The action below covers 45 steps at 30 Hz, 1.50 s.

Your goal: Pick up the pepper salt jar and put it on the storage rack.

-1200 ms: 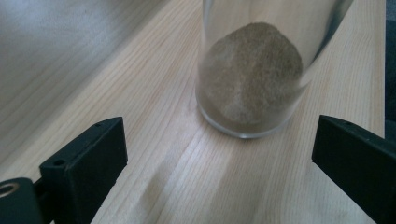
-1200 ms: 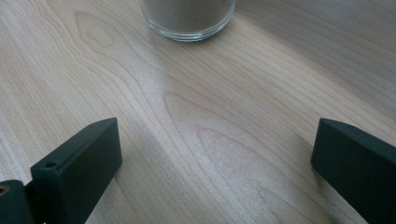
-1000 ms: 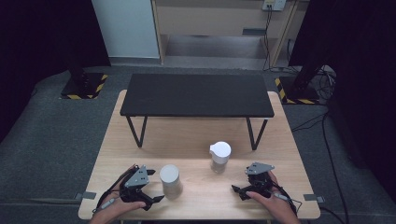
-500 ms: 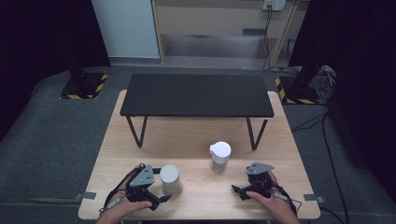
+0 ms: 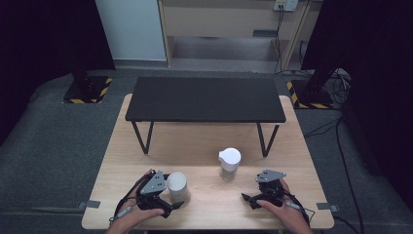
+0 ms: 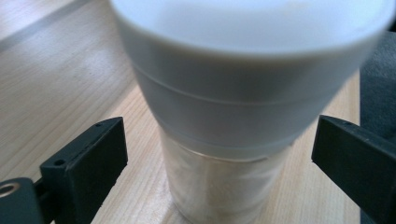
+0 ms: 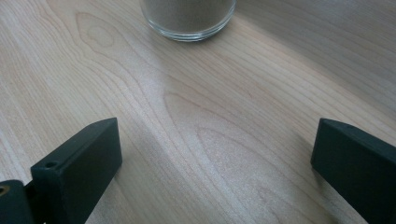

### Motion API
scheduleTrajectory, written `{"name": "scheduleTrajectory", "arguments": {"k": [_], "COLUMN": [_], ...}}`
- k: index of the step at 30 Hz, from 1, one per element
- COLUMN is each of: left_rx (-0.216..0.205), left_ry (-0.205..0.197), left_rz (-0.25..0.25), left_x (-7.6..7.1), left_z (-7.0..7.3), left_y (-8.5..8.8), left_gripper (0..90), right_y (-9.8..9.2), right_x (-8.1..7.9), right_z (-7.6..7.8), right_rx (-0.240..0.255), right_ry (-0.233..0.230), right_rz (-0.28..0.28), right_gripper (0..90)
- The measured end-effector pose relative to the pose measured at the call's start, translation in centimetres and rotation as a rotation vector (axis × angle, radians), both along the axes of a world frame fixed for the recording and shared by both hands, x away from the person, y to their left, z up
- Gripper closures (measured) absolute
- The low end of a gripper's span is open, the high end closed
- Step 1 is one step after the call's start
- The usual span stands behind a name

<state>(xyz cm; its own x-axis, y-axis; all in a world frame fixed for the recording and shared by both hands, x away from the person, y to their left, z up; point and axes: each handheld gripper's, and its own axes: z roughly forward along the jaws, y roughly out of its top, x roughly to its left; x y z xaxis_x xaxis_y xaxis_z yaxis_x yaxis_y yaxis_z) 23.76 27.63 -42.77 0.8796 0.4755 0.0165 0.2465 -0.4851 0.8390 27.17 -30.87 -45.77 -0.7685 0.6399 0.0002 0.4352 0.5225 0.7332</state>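
Note:
Two glass jars with white lids stand on the wooden table [image 5: 292, 161]. The left jar [image 5: 177, 183] sits between the jaws of my left gripper [image 5: 170, 191], which is open. In the left gripper view that jar [image 6: 224, 121] is very close between the black fingers [image 6: 88, 163], with a gap on each side. The second jar [image 5: 229, 163], whose lid has a spout, stands at mid-table. My right gripper [image 5: 249, 191] rests open near the front edge, right of and nearer than that jar. The right gripper view has the jar's glass base [image 7: 189, 18] ahead of the open right gripper [image 7: 217, 163].
A low black bench [image 5: 204, 100] on thin legs spans the back half of the table. Bare wood lies between the two jars and along the front edge. Grey carpet surrounds the table, and cables trail on the floor at the right.
My left gripper has slid right toward the left jar, so its open jaws now straddle it. The right gripper and both jars have stayed put.

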Motion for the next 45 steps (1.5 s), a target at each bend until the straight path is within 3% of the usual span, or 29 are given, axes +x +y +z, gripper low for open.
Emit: {"name": "scheduleTrajectory", "arguments": {"k": [5,7,9,12,18,26,36,39,45], "left_rx": [-0.027,-0.075,-0.068,-0.098,-0.101,-0.126,-0.101,-0.118,-0.114], "left_ry": [-0.009,0.002,-0.011,-0.009,-0.027,-0.025,-0.047,-0.035,-0.052], "left_rz": [0.009,-0.001,0.005,0.006,0.006,-0.009,-0.04,-0.051,-0.065], "left_x": [-0.1,0.1,0.0,0.0,-0.1,0.2,0.5,0.9,1.4], "left_z": [-0.1,-0.4,-0.2,-0.4,-0.3,-0.3,0.1,0.3,2.0], "left_y": [0.0,0.4,0.3,0.5,0.5,0.6,0.2,0.5,1.3], "left_gripper": [2.9,2.9,3.3,4.1,11.6,32.4,33.0,33.1,33.1], "right_y": [0.0,0.0,0.0,0.0,0.0,0.0,0.0,0.0,0.0], "right_x": [0.0,0.0,0.0,0.0,0.0,0.0,0.0,0.0,0.0], "right_z": [0.0,0.0,0.0,0.0,0.0,0.0,0.0,0.0,0.0], "right_rx": [0.0,0.0,0.0,0.0,0.0,0.001,0.001,0.001,0.001], "right_ry": [0.0,0.0,0.0,0.0,0.0,0.0,0.001,0.001,0.001], "right_rz": [0.0,0.0,0.0,0.0,0.0,0.0,0.001,0.001,0.001], "right_gripper": [2.6,2.6,2.6,2.6,2.6,2.6,2.6,2.5,2.6]}}
